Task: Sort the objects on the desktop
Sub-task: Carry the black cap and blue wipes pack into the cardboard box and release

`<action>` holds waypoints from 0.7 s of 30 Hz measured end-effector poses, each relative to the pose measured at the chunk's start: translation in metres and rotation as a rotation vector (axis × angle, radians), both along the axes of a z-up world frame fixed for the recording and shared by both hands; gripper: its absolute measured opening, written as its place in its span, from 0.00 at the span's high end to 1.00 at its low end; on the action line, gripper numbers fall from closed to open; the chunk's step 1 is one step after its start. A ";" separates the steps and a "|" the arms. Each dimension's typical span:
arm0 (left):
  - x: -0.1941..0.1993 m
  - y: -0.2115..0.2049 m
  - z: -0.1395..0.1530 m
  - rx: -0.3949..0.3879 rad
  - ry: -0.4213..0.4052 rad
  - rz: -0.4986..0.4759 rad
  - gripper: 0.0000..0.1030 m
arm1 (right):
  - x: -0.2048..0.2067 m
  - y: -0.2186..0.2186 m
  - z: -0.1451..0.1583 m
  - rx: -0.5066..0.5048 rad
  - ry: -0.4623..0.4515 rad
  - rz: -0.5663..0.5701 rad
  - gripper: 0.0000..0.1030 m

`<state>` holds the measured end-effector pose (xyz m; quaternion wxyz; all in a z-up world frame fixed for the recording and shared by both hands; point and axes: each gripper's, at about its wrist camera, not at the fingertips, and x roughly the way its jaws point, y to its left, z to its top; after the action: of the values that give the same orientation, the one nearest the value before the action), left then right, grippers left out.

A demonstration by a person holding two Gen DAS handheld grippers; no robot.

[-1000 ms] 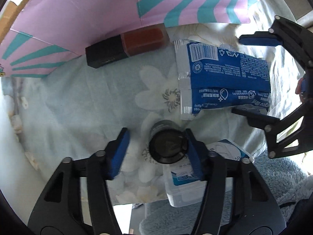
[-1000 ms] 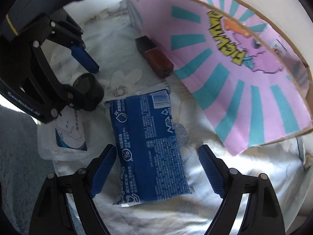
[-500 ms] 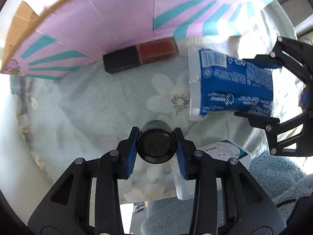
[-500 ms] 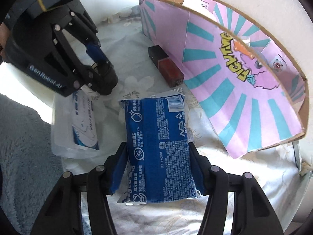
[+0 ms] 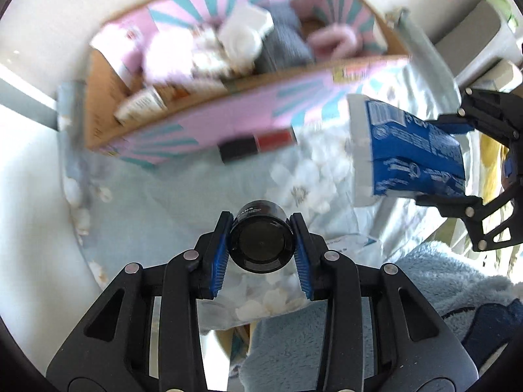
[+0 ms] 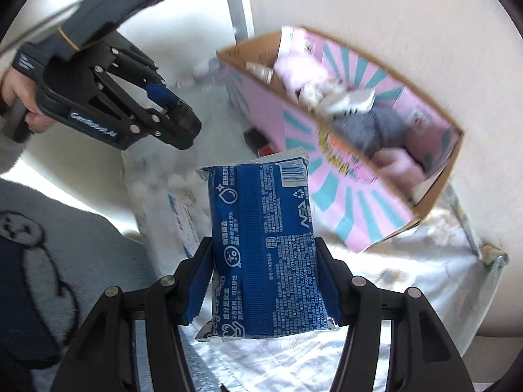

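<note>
Surface: a pale blue cloth with white flowers [image 5: 183, 196] covers the tabletop; a clear packet with blue print [image 6: 183, 225] lies flat on it.
Box: an open pink and teal cardboard box [image 5: 209, 121] stands at the cloth's far side, full of blurred soft and white items.
Beside box: a black and red bar [image 5: 255, 147] lies against its front wall.
Room: a plain white wall [image 6: 376, 9] behind; fluffy pale blue fabric [image 5: 434, 281] at the near edge.
Left gripper [image 5: 260, 245]: clamped on a black cylindrical jar [image 5: 260, 245], clear of the cloth.
Right gripper [image 6: 264, 281]: clamped on a blue wipes pack [image 6: 261, 241], held above the cloth.
</note>
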<state>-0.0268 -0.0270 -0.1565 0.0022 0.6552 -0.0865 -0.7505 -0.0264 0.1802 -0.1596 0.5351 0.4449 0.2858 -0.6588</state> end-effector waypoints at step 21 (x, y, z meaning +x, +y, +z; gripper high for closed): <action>-0.125 -0.057 0.049 0.049 0.283 0.047 0.69 | -0.110 -0.089 0.065 -0.064 -0.012 -0.170 0.47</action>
<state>-0.1521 -0.0839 -0.1074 0.0158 0.5445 -0.0518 -0.8370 -0.1364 0.0916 -0.0946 0.4931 0.4542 0.2226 -0.7078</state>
